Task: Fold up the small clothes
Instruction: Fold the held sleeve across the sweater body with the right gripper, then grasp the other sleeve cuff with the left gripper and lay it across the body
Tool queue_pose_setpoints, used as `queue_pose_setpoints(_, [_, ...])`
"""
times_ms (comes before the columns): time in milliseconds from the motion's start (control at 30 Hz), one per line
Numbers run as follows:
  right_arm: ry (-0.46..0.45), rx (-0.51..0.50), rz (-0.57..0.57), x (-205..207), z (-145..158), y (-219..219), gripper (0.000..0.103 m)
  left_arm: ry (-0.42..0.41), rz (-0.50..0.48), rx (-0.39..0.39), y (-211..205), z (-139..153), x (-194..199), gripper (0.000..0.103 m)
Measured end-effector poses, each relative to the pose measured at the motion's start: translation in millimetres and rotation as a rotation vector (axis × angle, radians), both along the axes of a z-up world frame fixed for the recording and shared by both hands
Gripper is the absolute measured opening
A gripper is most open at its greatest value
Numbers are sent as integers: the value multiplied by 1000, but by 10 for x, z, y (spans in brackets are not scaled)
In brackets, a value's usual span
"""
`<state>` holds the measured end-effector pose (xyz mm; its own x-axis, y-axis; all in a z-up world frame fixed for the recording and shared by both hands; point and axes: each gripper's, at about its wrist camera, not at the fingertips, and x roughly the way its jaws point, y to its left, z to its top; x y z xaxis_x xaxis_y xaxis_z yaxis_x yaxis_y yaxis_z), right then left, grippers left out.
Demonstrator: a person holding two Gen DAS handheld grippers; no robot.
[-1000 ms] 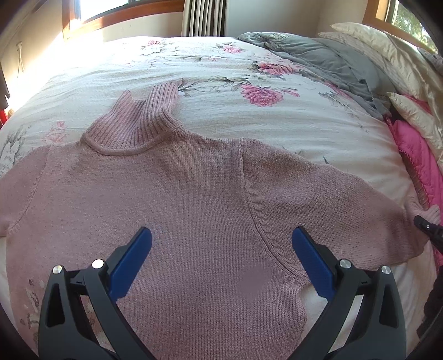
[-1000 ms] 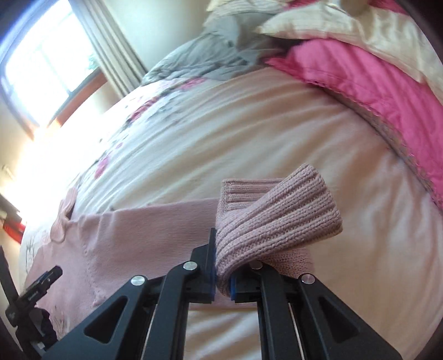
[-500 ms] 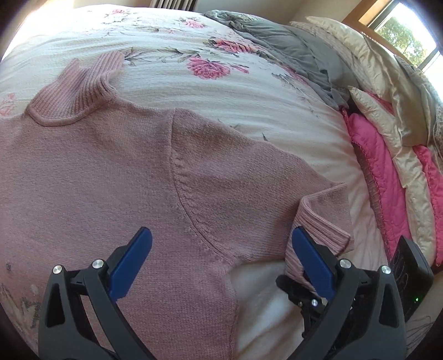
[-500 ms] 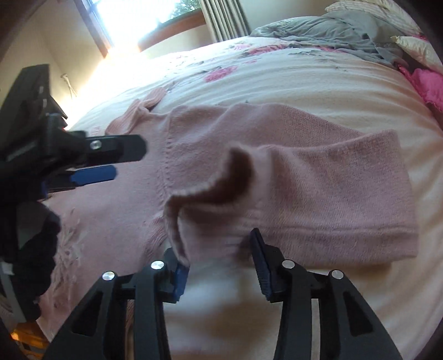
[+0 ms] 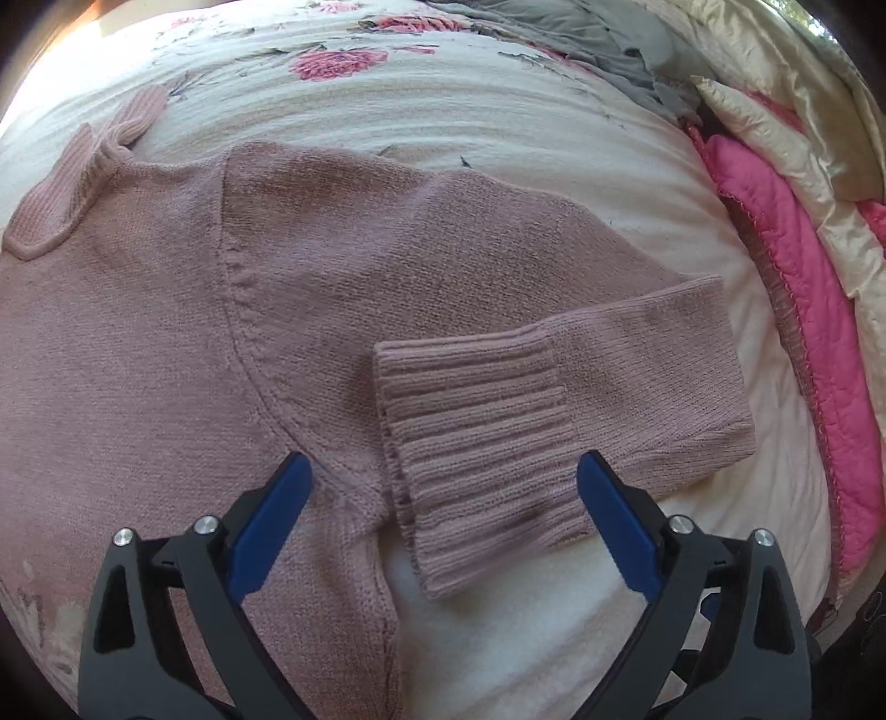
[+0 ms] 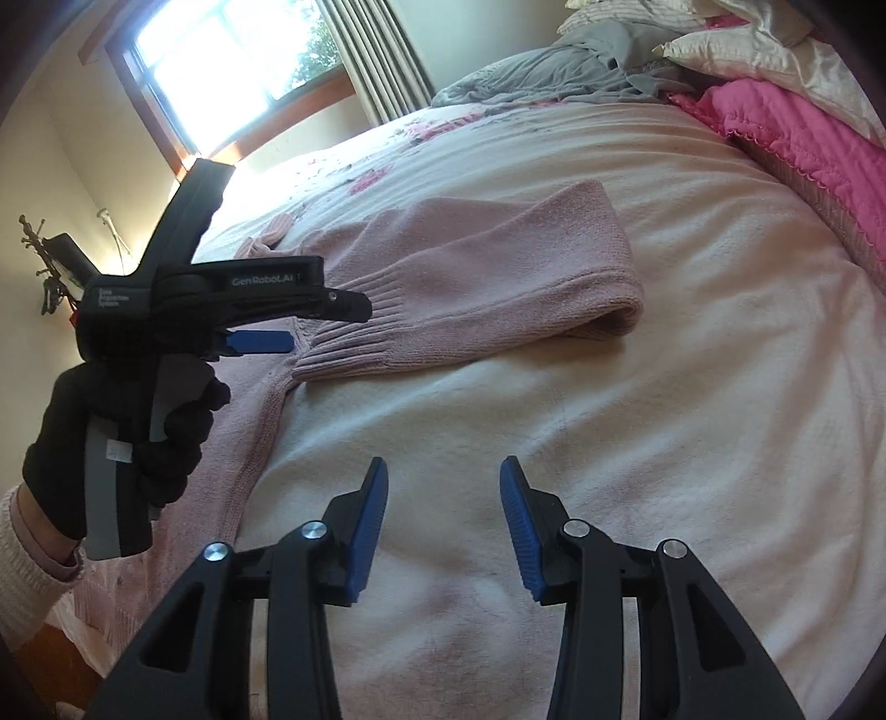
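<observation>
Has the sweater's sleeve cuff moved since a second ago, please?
Yes. The cuff has been folded inward from the pink quilt side and now lies released near the sweater body.

Pink sweater (image 5: 232, 310) cut off at the left and near edges of the left wrist view; its hem and left sleeve out of frame. In the right wrist view, sweater body largely hidden behind the left gripper (image 6: 310, 324) and the gloved hand (image 6: 111, 437). Small print on that gripper's body too small to read. Dark object (image 6: 47, 277) against the far left wall blurred, possibly a twiggy ornament. Pillows (image 6: 764, 44) cropped at the right edge.
</observation>
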<state>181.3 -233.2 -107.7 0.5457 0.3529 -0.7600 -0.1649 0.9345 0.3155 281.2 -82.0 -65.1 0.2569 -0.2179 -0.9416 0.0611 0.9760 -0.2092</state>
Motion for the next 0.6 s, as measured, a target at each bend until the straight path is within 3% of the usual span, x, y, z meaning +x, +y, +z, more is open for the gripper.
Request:
queue_pose_setpoints(33, [5,-3,-9,86,-20,16,43,-6,-23,27,-81,-9,17,72])
queue_pose_setpoints(100, [13,23,-19,80,-37,-4,43,-33,-70,63,-227,-2,23,56])
queue_pose_setpoints(167, [16,34,-30,47,-46,-8,43,-47,-103,35,-297,15,18,18])
queue_pose_setpoints(233, [15,36,-32,17,-58,-12,43,-46,-103,-35,-278,74,-18,13])
queue_pose_setpoints(433, [21,53,-55,-8,-57,-24,43,-200,-44,-149,205,522,-251,10])
queue_pose_setpoints(533, [21,70,-60,15,-31,-11,43,-251,18,-169,634,727,-320,10])
queue_pose_setpoints(600, [15,74,-55,46,9,48,43,-272,50,-140,926,802,-353,10])
